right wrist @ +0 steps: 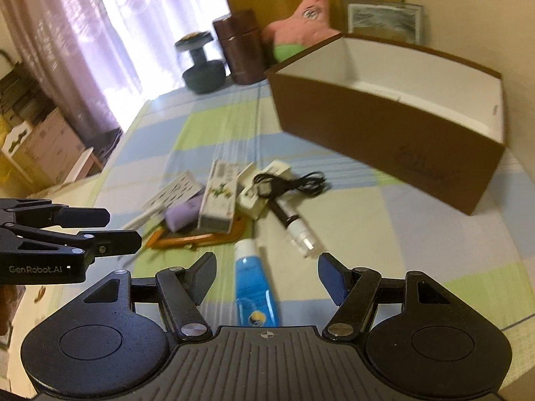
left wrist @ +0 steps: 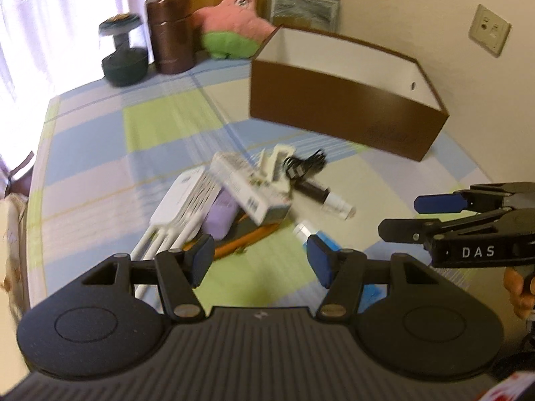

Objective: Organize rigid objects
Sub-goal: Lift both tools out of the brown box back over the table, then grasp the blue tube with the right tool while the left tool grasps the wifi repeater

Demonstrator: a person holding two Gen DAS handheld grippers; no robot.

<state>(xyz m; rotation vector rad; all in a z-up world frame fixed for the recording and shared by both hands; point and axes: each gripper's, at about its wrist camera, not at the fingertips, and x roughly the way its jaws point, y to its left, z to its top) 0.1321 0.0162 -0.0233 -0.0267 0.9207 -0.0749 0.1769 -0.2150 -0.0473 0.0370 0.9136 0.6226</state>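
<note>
The left gripper [left wrist: 260,260] is held above the checked cloth [left wrist: 100,173], its jaws spread with nothing between them. The right gripper [right wrist: 265,275] is held just beside it, jaws likewise spread and empty; a blue bottle [right wrist: 252,287] lies on the cloth below the gap, untouched by the pads.

Just beyond both grippers a loose pile is found. An orange-rimmed board [right wrist: 187,239] lies at the bottom. A purple block [left wrist: 220,217] and a long white carton [left wrist: 247,193] are stacked on it, the carton tilted across the block. A white slotted rack [left wrist: 180,207] leans against the pile on the left side, its prongs pointing toward the left gripper. A small white holder [right wrist: 257,193] sits behind the carton, and a black cable [right wrist: 294,183] is coiled over it. A dark tube with a white cap [right wrist: 294,224] lies beside the pile, near the blue bottle's cap.

Farther back, on the right, an open brown box [right wrist: 384,147] with a white interior stands on the cloth, well apart from the pile; as far as its interior is seen, nothing lies in it.

At the far edge a dumbbell [left wrist: 123,50], a brown canister [left wrist: 170,33], a pink plush star [left wrist: 234,23] and a framed picture [left wrist: 304,10] are lined up against the wall.
</note>
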